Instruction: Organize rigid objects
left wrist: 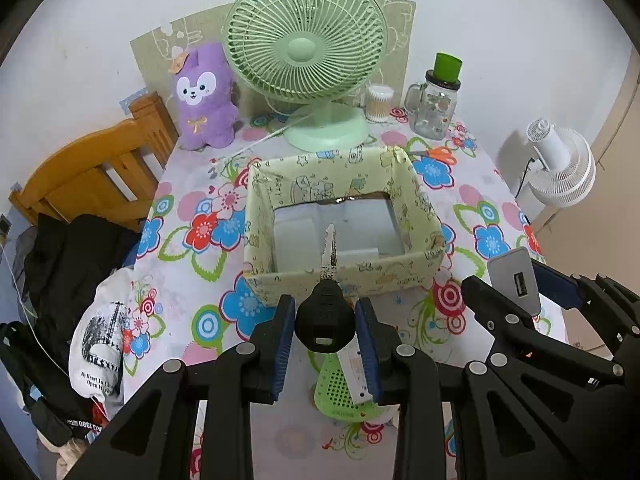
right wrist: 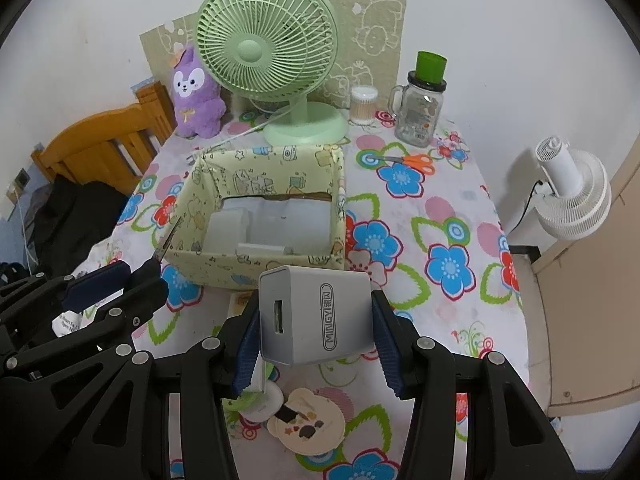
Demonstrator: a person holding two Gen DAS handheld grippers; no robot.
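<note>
My left gripper [left wrist: 325, 334] is shut on a key [left wrist: 325, 316] by its black head, the metal blade pointing toward the yellow patterned box [left wrist: 344, 276] just ahead. My right gripper [right wrist: 316, 330] is shut on a grey USB charger block [right wrist: 316, 316], held above the table in front of the same box [right wrist: 256, 266]. The box holds white items [right wrist: 228, 228]. In the left wrist view the charger [left wrist: 514, 280] and right gripper show at the right. In the right wrist view the left gripper's fingers [right wrist: 100, 284] and the key's blade [right wrist: 170, 238] show at the left.
A flowered tablecloth [left wrist: 480, 220] covers the table. Behind the box stand a green fan [left wrist: 308, 56], a purple plush [left wrist: 204, 100], a swab jar [left wrist: 379, 102] and a glass mug jar [left wrist: 434, 108]; orange scissors [right wrist: 412, 162] lie nearby. A green perforated item [left wrist: 340, 388] and round palette [right wrist: 306, 420] lie below the grippers.
</note>
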